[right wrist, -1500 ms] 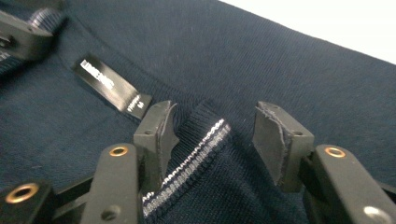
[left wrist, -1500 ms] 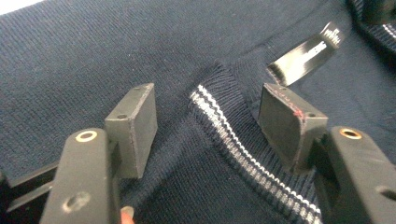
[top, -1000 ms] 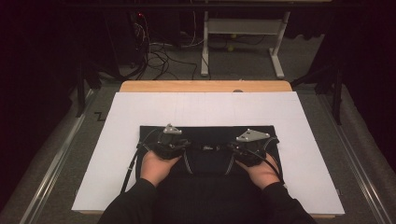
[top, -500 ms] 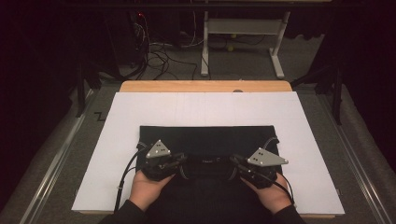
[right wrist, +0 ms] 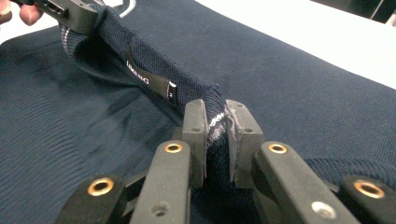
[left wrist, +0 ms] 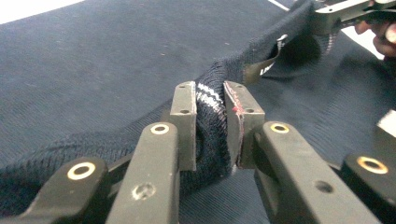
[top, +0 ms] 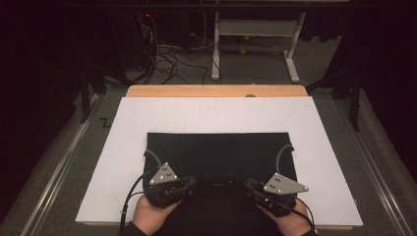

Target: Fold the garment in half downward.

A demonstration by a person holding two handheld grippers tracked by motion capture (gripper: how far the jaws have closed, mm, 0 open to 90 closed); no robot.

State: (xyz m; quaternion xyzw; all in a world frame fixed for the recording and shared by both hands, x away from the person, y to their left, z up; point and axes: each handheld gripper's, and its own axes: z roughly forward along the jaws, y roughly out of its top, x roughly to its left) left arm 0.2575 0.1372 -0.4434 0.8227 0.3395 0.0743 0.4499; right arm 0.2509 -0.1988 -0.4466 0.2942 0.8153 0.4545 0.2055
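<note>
While I had the navy knit sweater [top: 219, 157] pinched at its collar by both grippers, the thing I worried about most was the grip itself. My left gripper [left wrist: 211, 122] was clamped on a thick bunch of the ribbed neckband, the one with the thin white stripes, and my right gripper [right wrist: 217, 126] was clamped on the same band a little further along, just past the sewn-in label [right wrist: 150, 83]. Between the two, the collar hung lifted off the body of the garment, which lay flat on the white sheet [top: 123, 147] covering the table [top: 216, 90], near my edge of it.

I judged three risks. The fabric sat bunched and rounded between the pads, so a sharp tug could have let it roll out of one gripper, and the fold would then have dropped crooked. If my two hands had not travelled evenly, the neckband would have stretched taut between them and skewed the sweater on the sheet. And since I held only the collar, the layers underneath could have dragged and wrinkled instead of following. In the high view the left gripper [top: 193, 184] and right gripper [top: 248, 186] sat close to the near edge, so pulling further my way could have slid cloth off the table
</note>
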